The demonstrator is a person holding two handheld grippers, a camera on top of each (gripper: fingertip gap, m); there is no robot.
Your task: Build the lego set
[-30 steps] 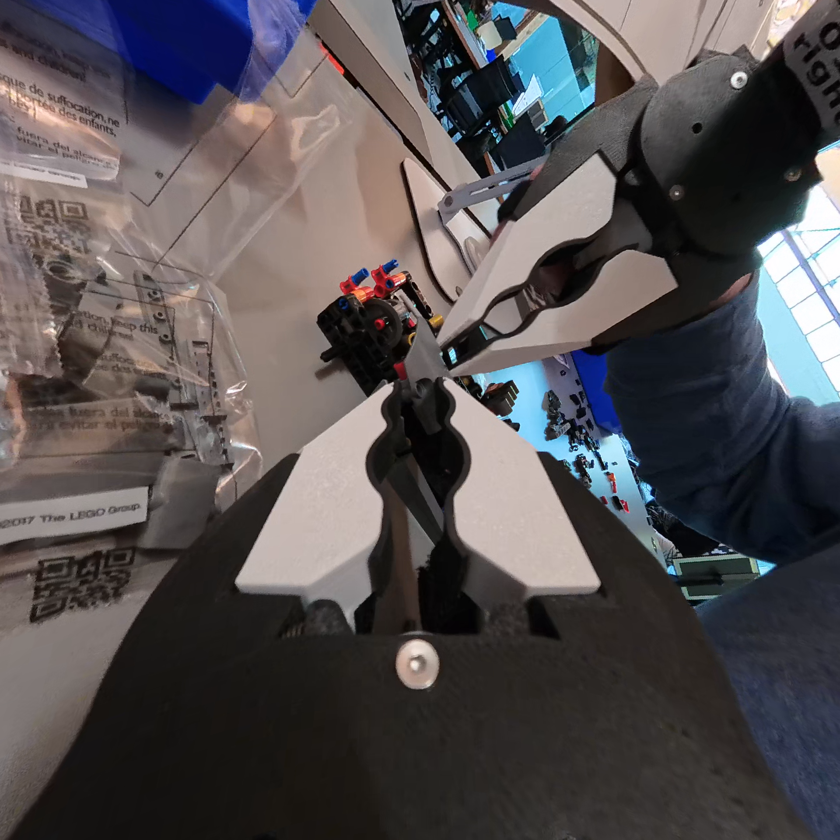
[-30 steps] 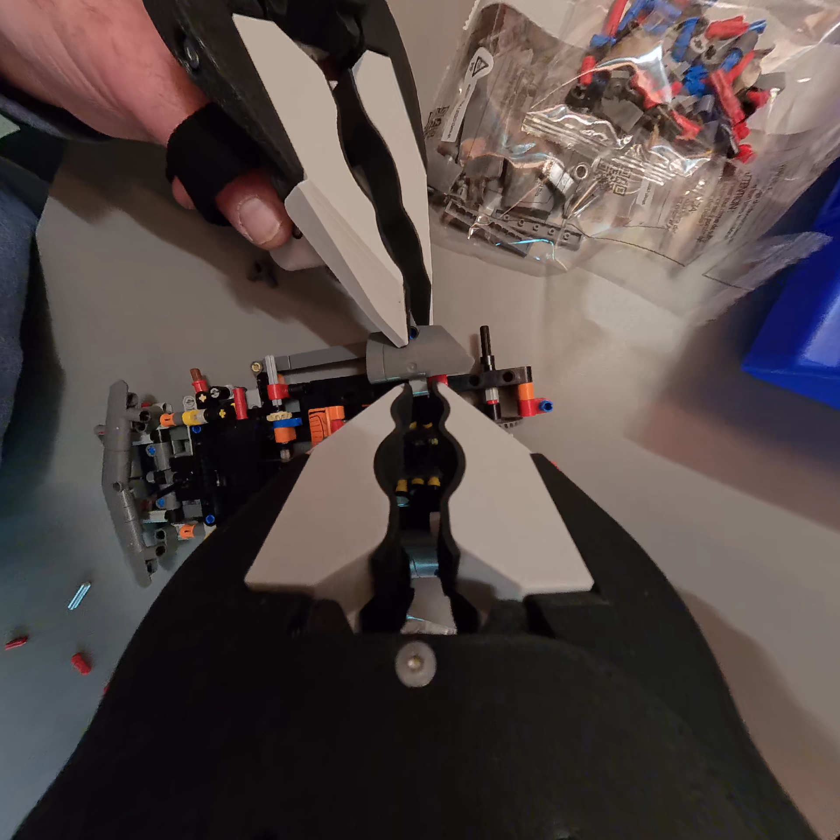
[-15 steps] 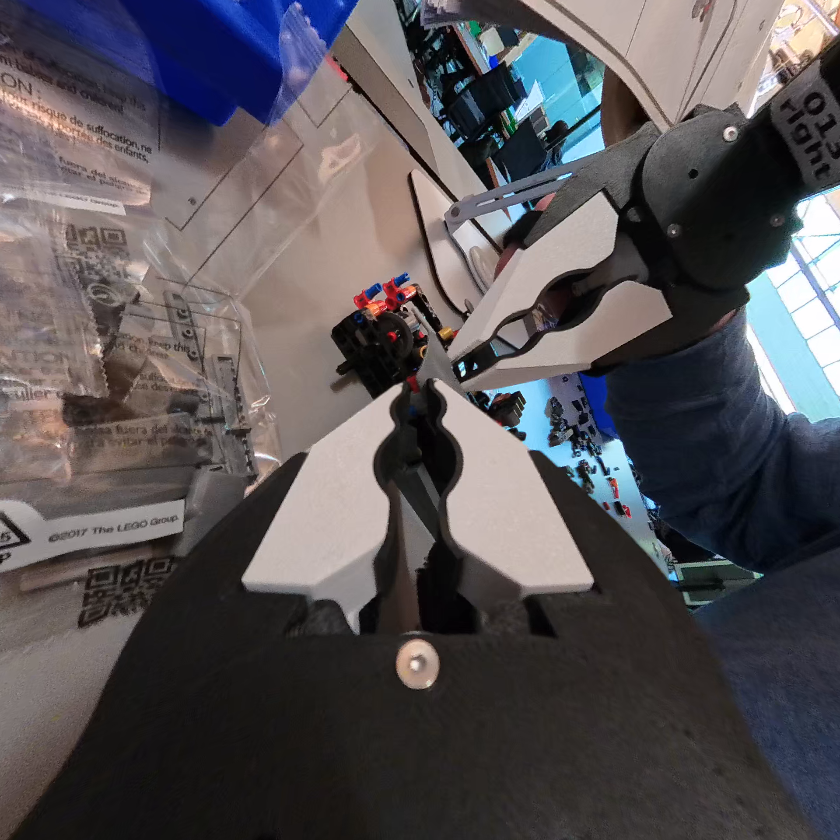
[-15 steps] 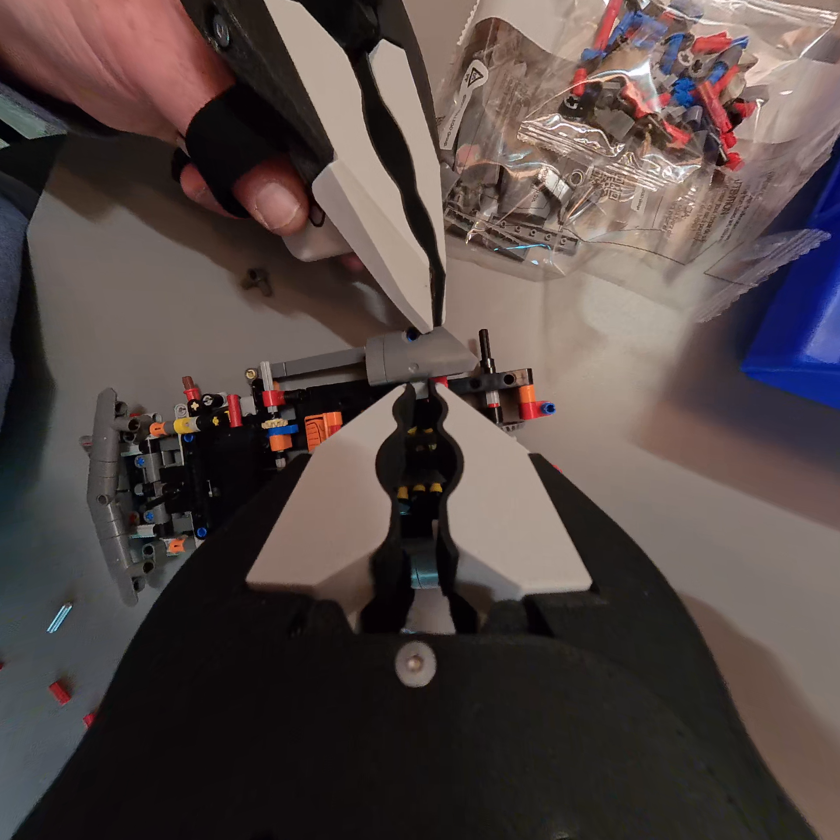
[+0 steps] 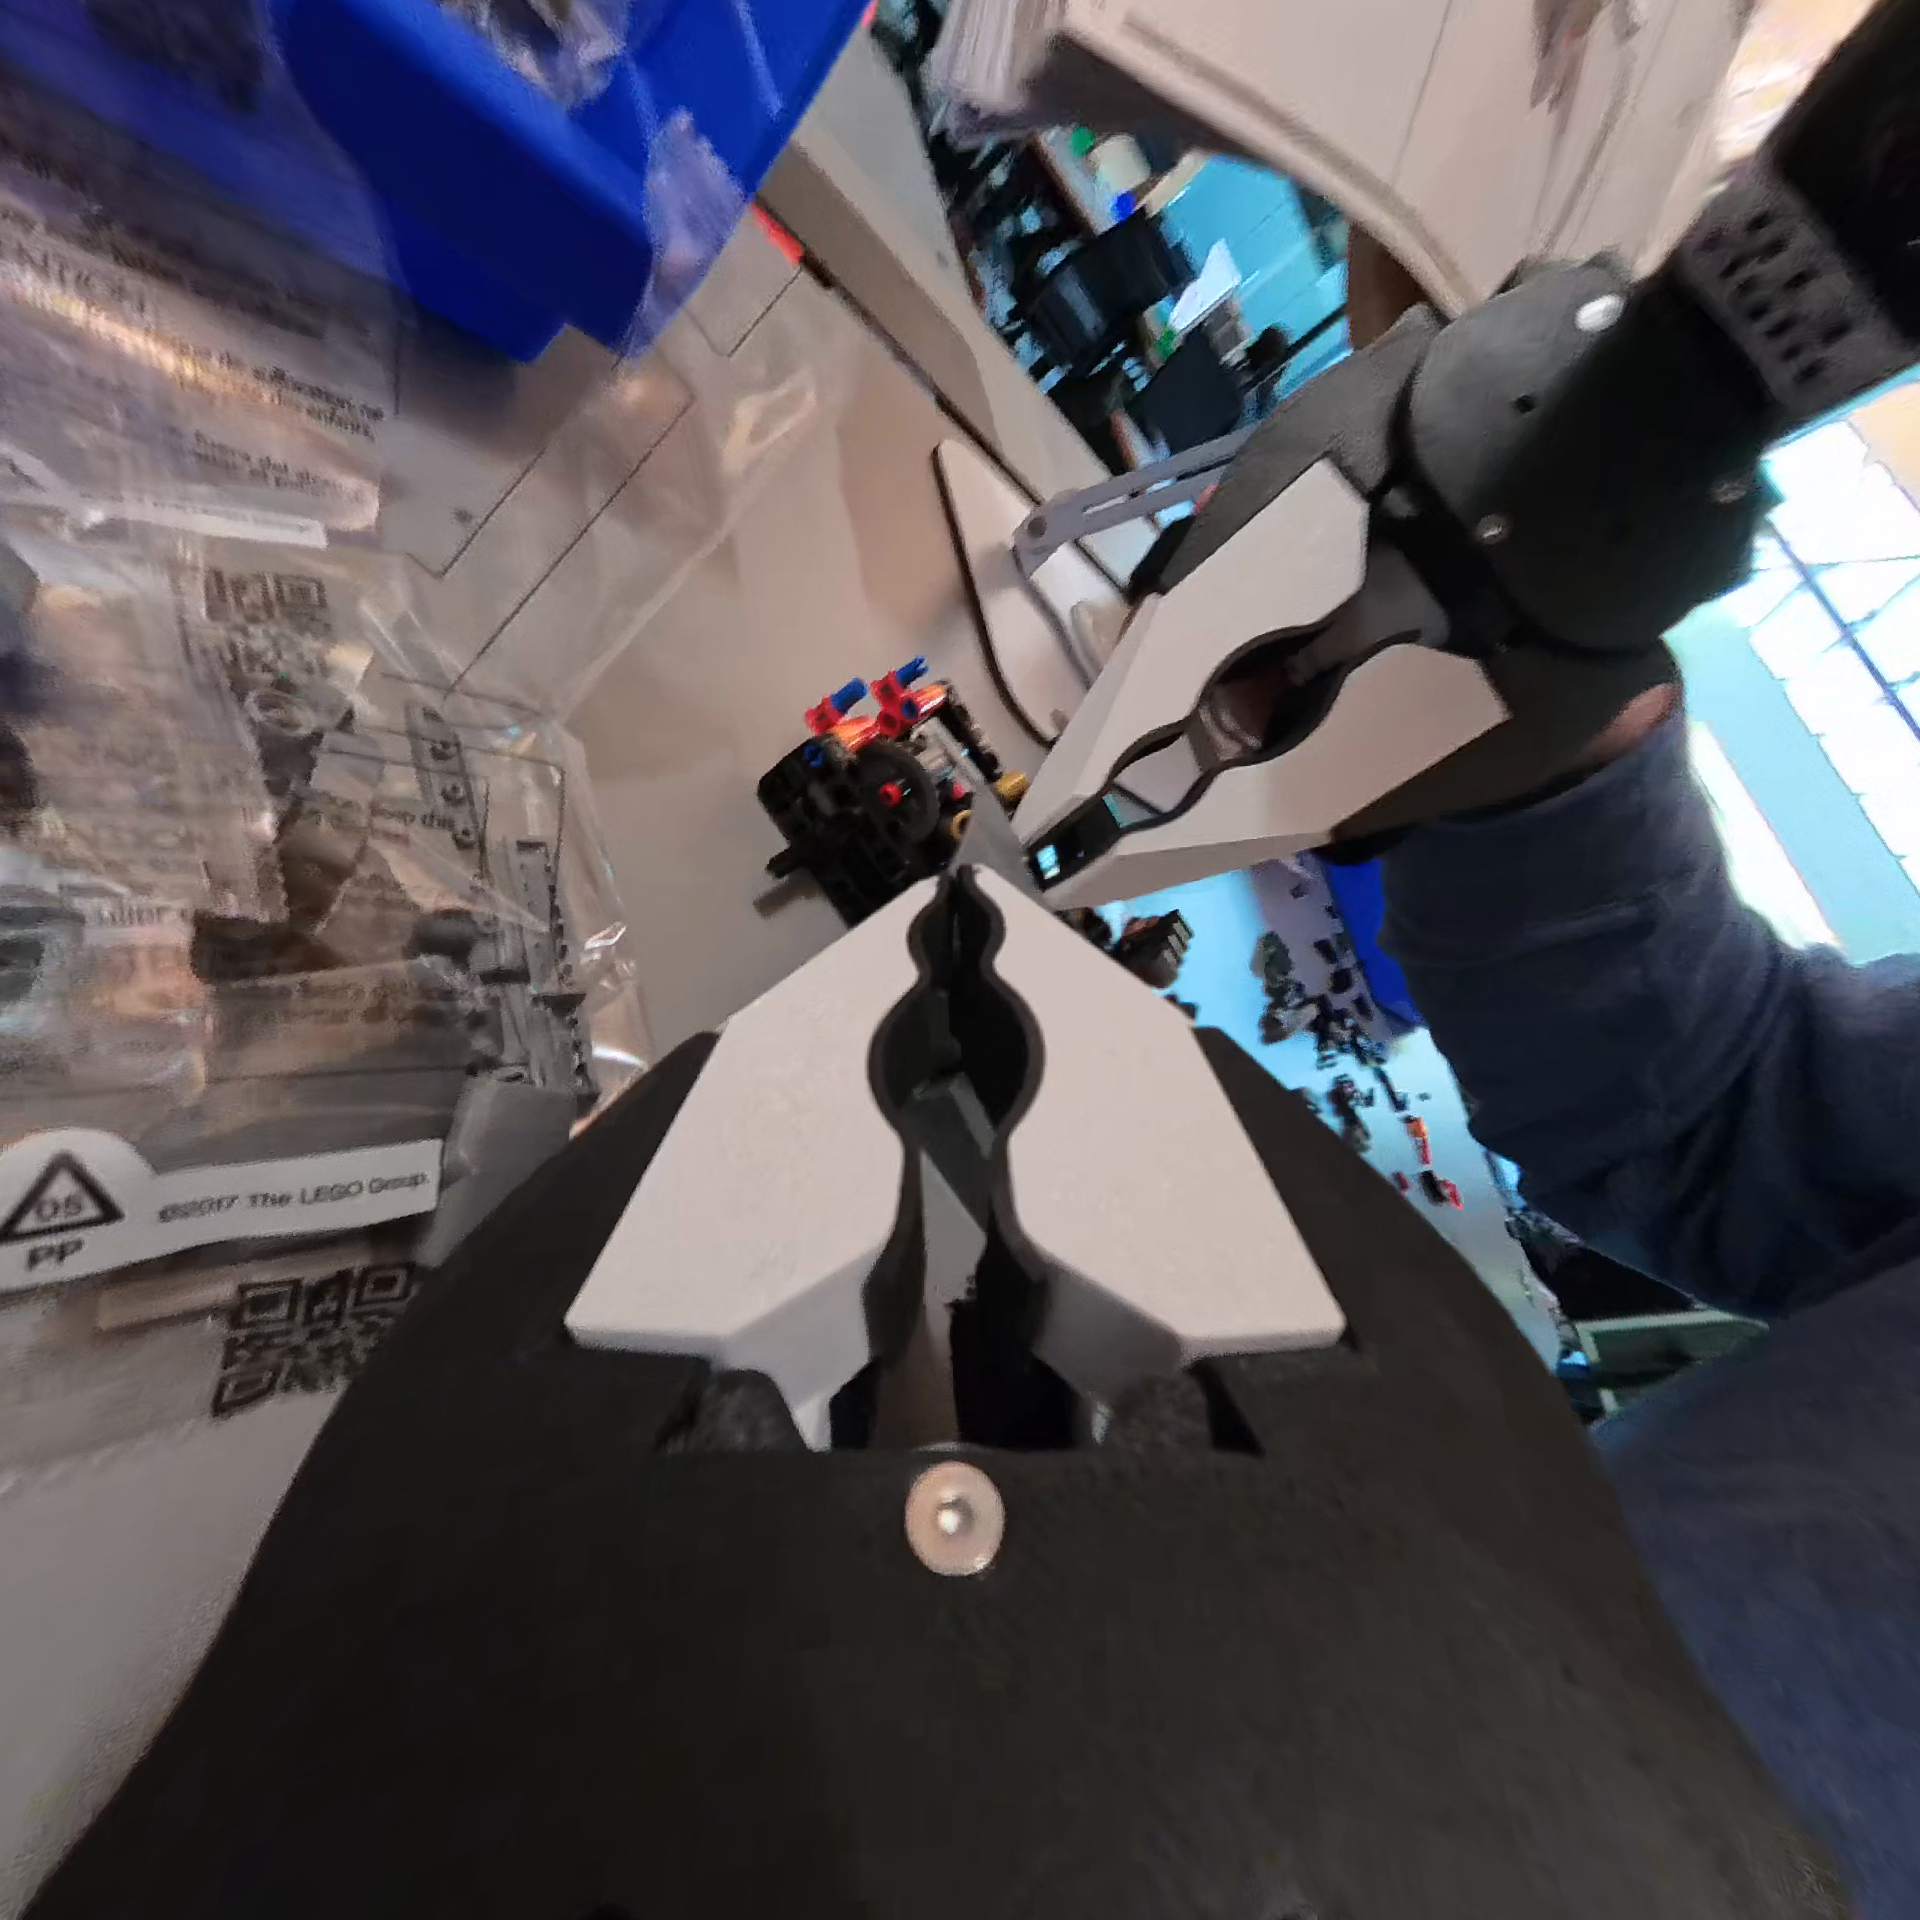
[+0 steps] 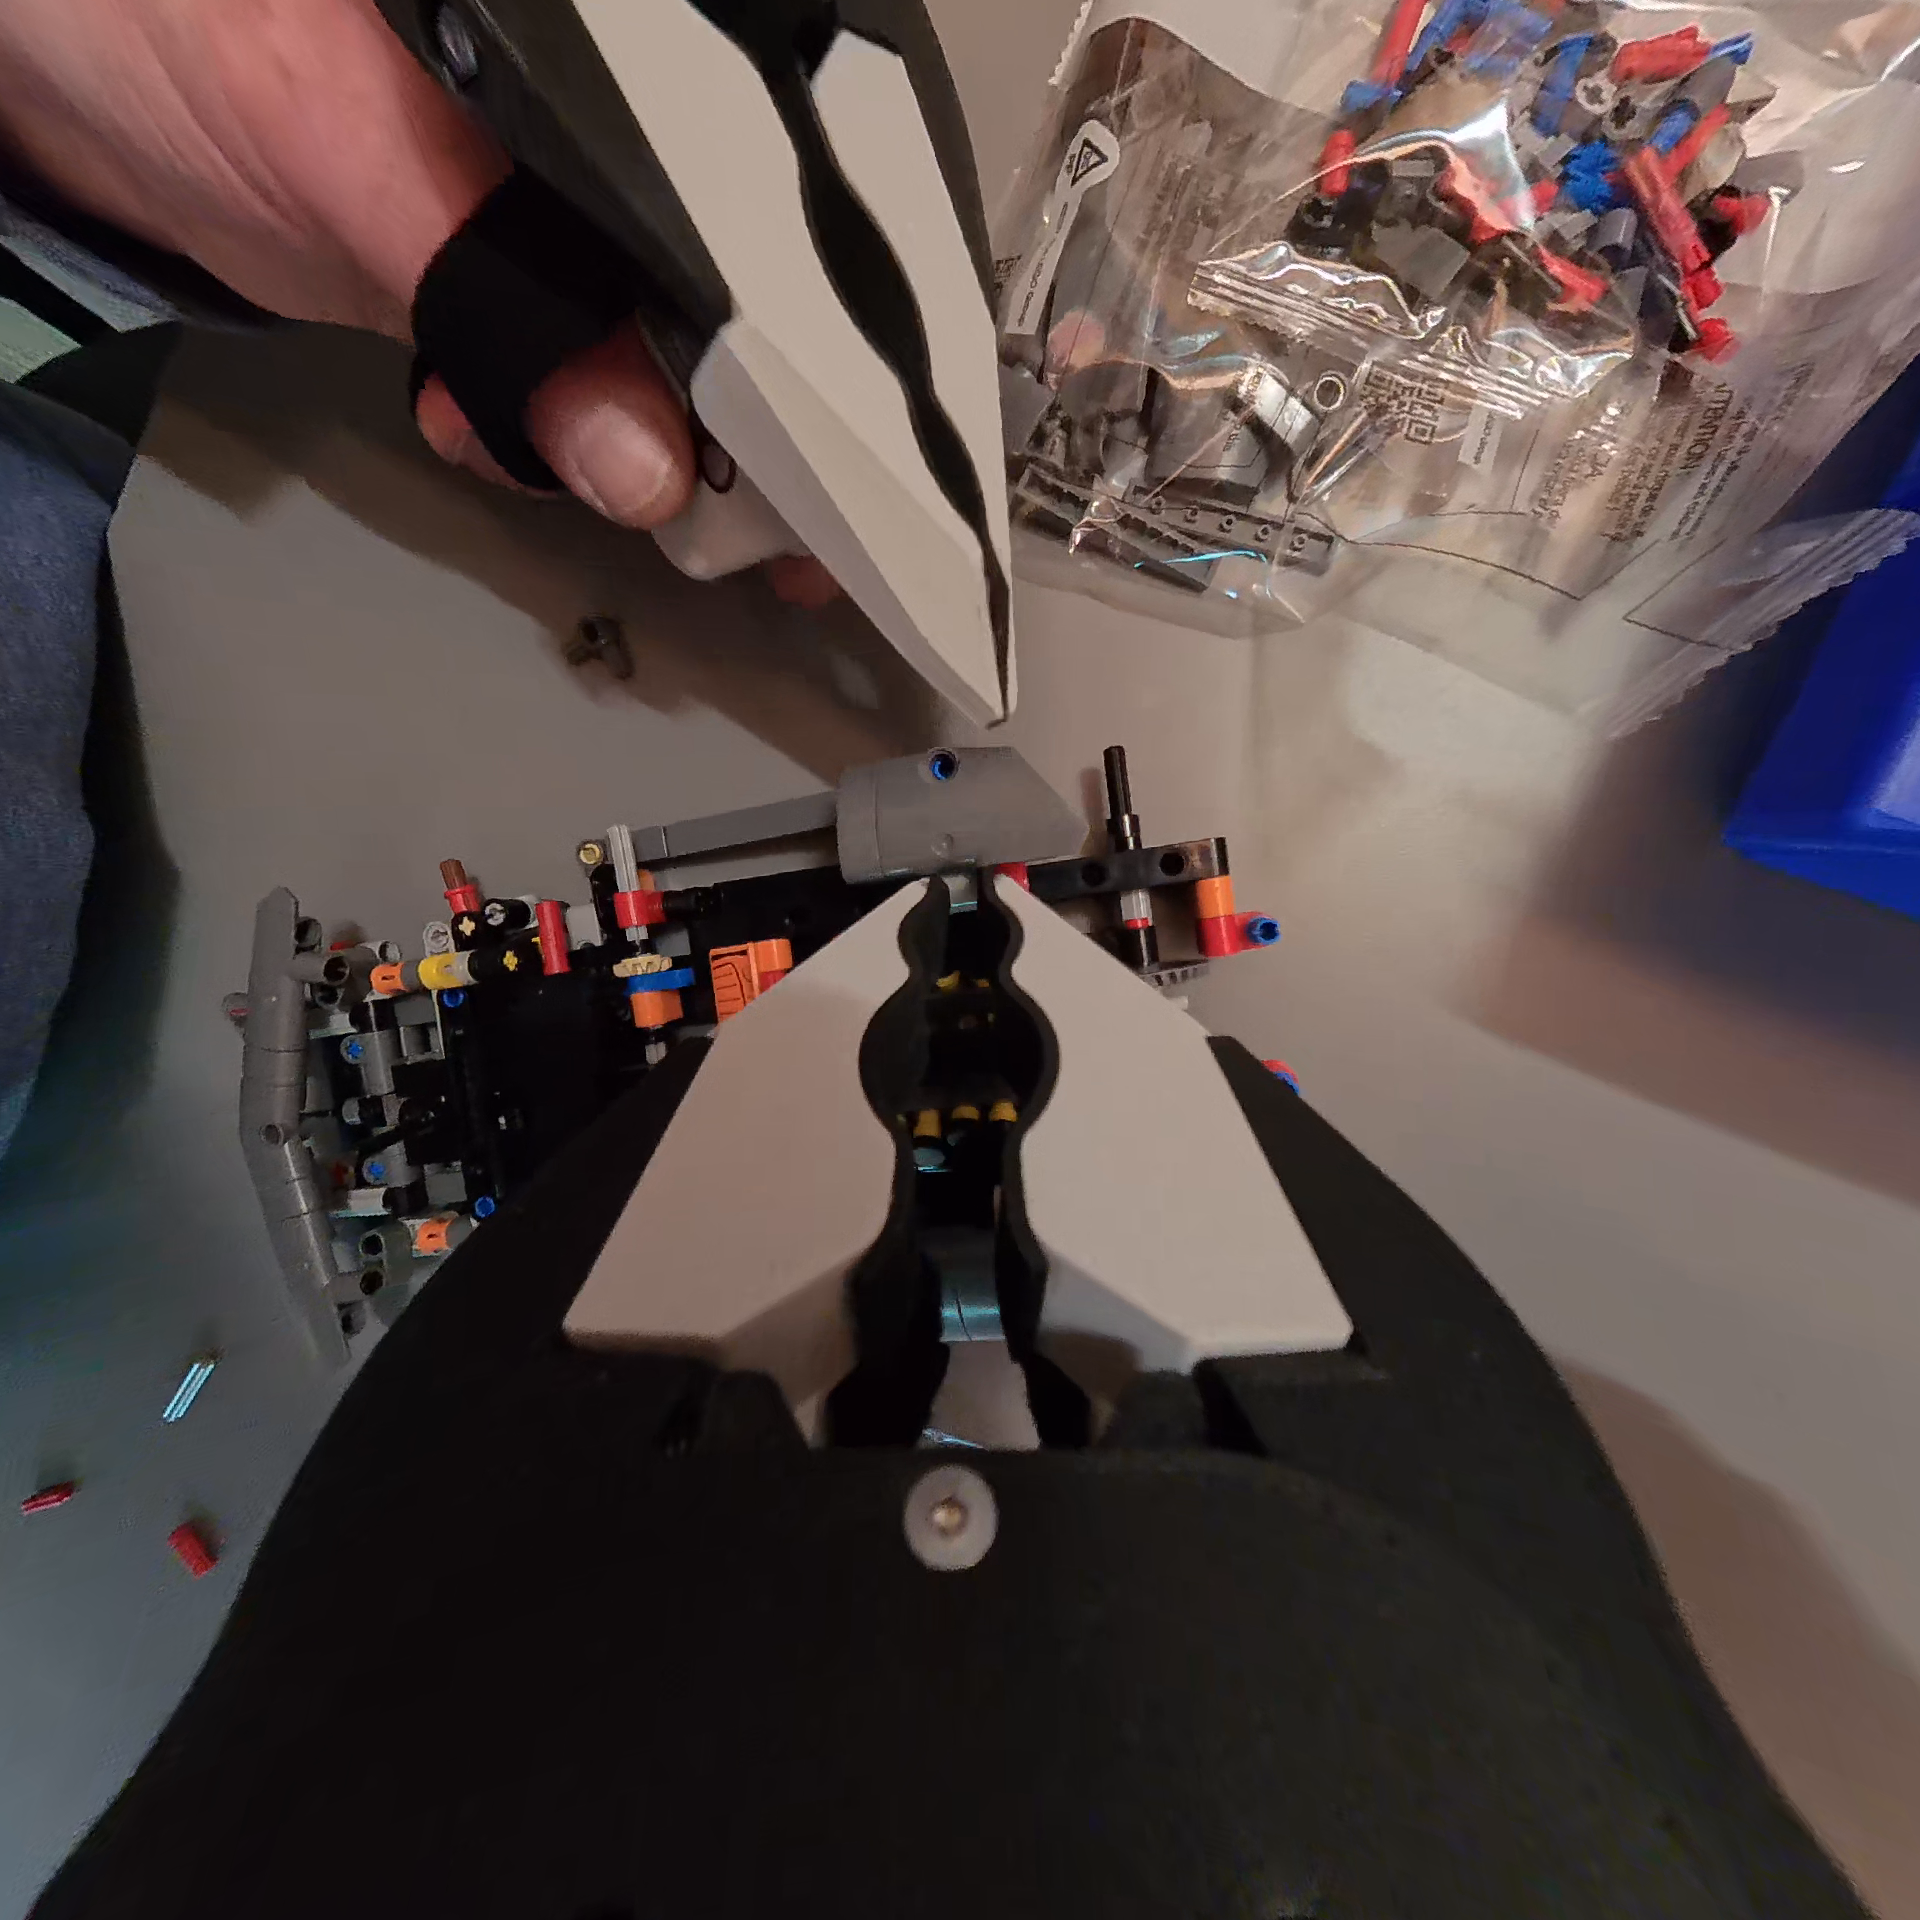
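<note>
Half-built lego model (image 6: 644, 997) at frame centre on surface (image 6: 1455, 1091). Right claw (image 6: 961, 883) pinched on model's grey panel (image 6: 935, 821); left claw (image 6: 992, 717) closed, empty, just above. Sealed parts bags (image 6: 1403, 312) upper right: much unbuilt.

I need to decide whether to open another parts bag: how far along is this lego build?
Done: a dense lego chassis with a grey panel fitted on top. In hand: the right hand-held gripper is shut at the model just under that panel; the left hand-held gripper, shut, hovers just above it. Left: a sealed bag of parts and loose red pins.
</note>
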